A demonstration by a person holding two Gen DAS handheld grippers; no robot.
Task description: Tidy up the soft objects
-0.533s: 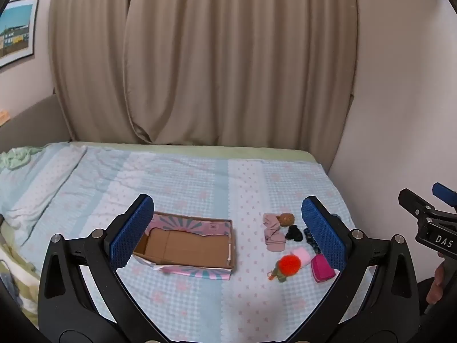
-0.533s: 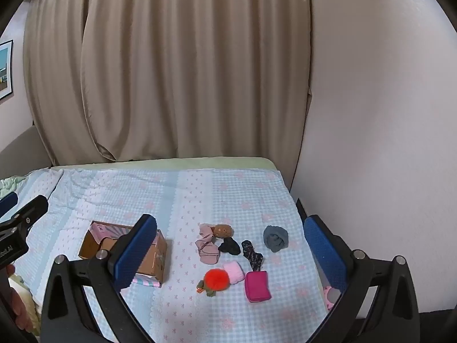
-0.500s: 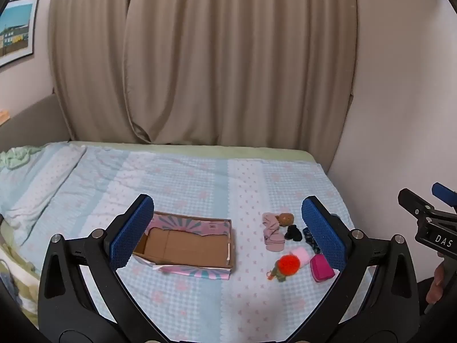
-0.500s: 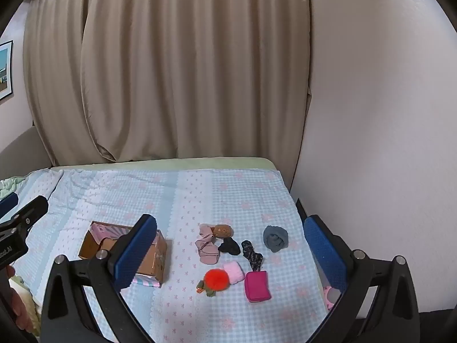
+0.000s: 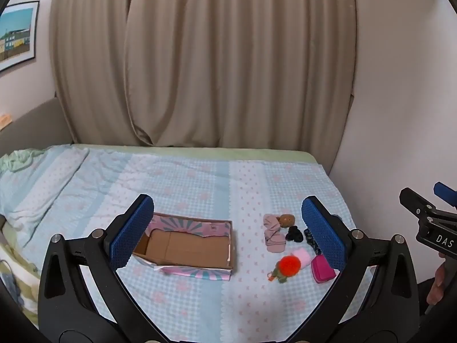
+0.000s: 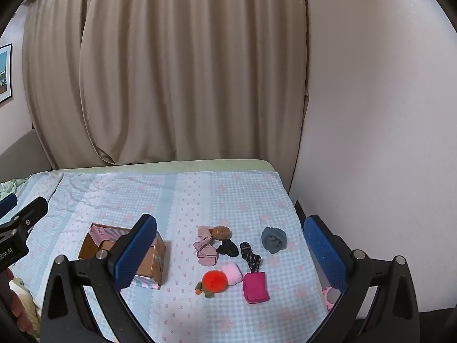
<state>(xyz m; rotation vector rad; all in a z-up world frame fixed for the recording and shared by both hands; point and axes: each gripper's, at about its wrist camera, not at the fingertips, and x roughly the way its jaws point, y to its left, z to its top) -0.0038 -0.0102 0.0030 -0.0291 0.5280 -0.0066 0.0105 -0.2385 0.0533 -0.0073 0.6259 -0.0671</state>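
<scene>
Both grippers hover above the bed [image 5: 200, 183], nothing held. Left gripper [image 5: 228, 228]: fingers [image 5: 131, 230] spread wide, blue pads facing each other at lower left and lower right of the left wrist view, gap empty. Right gripper [image 6: 230, 253]: fingers [image 6: 324, 253] likewise wide apart, nothing between them; it also shows at the right edge of the left wrist view, its jaw state unreadable from there.

Cardboard box [image 5: 185, 247] sits open on the blue checked bedspread, lower centre-left of the left wrist view, pink and teal sunburst print on its sides, plain brown floor showing inside. In the right wrist view it lies lower left, partly behind the left-hand finger.

Soft objects cluster to the right of the box, apart from it, lower centre of the right wrist view:
- beige-pink sock [image 6: 205, 247], touching the brown plush toy [image 6: 221, 232] at its upper right
- black sock [image 6: 228, 248] just below the plush
- dark patterned sock [image 6: 250, 255] just right of the black one
- grey rolled sock [image 6: 273, 239] furthest right, slightly apart
- light pink roll [image 6: 232, 273] touching the orange-red pompom [image 6: 214, 281], which has green leaf bits at lower left
- magenta pouch [image 6: 255, 287] just right of the pink roll

Beige curtain [image 5: 200, 57] fills the upper frame; framed picture [image 5: 17, 34] at upper left on the wall.
</scene>
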